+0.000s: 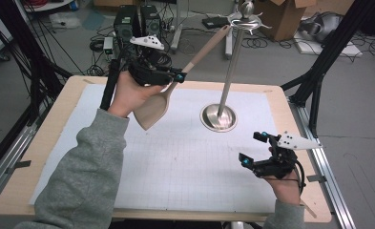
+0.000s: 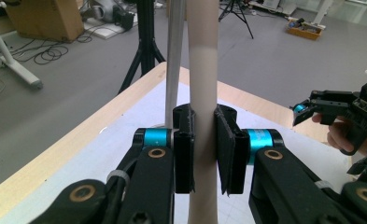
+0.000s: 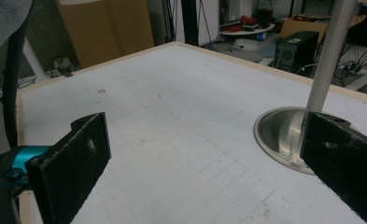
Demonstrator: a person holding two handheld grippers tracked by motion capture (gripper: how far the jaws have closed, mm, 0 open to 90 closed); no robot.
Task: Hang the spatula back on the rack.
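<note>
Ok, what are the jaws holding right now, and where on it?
The left gripper clamps the wooden spatula by its handle, just above the blade. The right gripper is open, holding nothing.

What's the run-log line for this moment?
left claw: shut on spatula handle, raised toward stand | right claw: open, empty

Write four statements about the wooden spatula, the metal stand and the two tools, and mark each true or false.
1. The left tool is shut on the wooden spatula handle. True.
2. The right tool holds the spatula blade. False: it stands open and empty, low over the white mat.
3. The spatula lies flat on the mat. False: it is lifted, its handle end up by the hooks of the metal stand.
4. The stand's round base rests on the mat. True.
</note>
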